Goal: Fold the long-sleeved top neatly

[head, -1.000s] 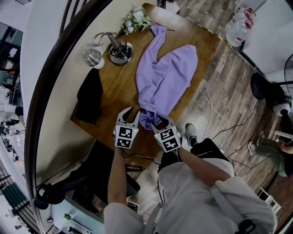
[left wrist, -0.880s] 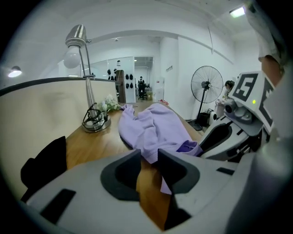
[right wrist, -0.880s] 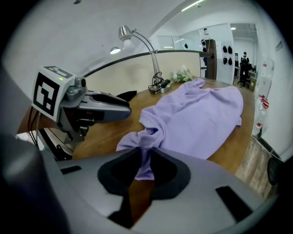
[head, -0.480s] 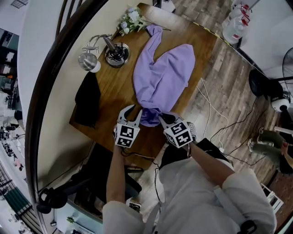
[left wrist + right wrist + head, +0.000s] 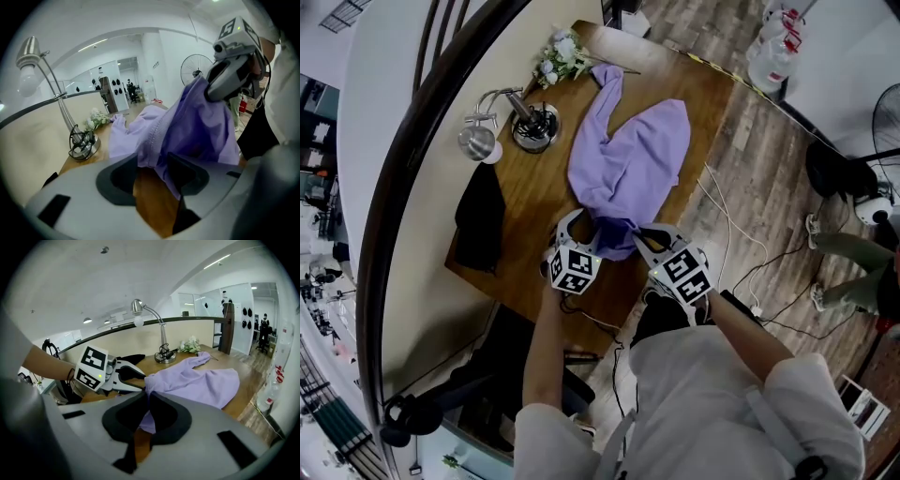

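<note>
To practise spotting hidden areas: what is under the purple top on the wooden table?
Wooden table shows around the purple top, and beneath its lifted near hem. Anything under the flat part is hidden.

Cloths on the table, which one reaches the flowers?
The purple long-sleeved top: its sleeve stretches up to the white flower bunch, while the black cloth lies well away from them.

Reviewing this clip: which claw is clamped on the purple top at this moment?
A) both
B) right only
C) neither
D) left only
B: the right claw has just closed and its jaws pinch the near edge of the purple top, while the left claw has just been opening, its jaws apart with fabric lying loose between them.
</note>
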`<state>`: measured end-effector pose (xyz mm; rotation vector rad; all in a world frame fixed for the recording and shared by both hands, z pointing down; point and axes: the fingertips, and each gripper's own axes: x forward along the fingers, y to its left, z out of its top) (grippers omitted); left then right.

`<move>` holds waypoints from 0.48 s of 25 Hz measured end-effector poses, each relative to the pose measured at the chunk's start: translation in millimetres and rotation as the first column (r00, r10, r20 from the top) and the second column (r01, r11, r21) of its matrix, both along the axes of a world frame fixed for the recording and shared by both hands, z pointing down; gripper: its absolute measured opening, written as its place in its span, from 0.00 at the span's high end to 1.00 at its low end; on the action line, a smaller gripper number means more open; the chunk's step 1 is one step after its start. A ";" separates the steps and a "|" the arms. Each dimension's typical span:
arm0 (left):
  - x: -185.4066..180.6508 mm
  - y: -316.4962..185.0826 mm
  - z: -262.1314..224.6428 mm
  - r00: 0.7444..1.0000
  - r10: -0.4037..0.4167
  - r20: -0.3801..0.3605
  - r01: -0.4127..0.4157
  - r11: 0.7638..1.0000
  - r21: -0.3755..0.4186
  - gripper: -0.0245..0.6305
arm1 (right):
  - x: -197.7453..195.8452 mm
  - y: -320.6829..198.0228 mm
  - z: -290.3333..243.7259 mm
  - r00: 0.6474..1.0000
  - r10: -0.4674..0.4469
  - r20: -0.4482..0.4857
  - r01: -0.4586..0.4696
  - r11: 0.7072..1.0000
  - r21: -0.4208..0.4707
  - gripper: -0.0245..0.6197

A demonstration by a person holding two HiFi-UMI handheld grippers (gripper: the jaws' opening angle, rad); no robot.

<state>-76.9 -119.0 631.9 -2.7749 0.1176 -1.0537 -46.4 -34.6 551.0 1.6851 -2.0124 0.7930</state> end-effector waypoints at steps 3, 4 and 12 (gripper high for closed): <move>6.3 -0.3 12.7 0.999 0.036 0.037 -0.037 0.999 0.036 0.65 | 2.9 3.9 -8.9 1.000 -0.011 -0.024 0.011 1.000 0.004 0.91; 7.6 0.0 16.7 0.997 0.057 0.051 -0.060 0.997 0.058 0.65 | 4.4 4.4 -12.9 0.999 -0.016 -0.037 0.017 1.000 0.013 0.91; 35.6 0.6 11.3 0.974 0.214 0.071 -0.226 0.918 0.327 0.65 | 19.3 14.0 -34.3 0.993 -0.034 -0.109 0.039 0.998 0.042 0.91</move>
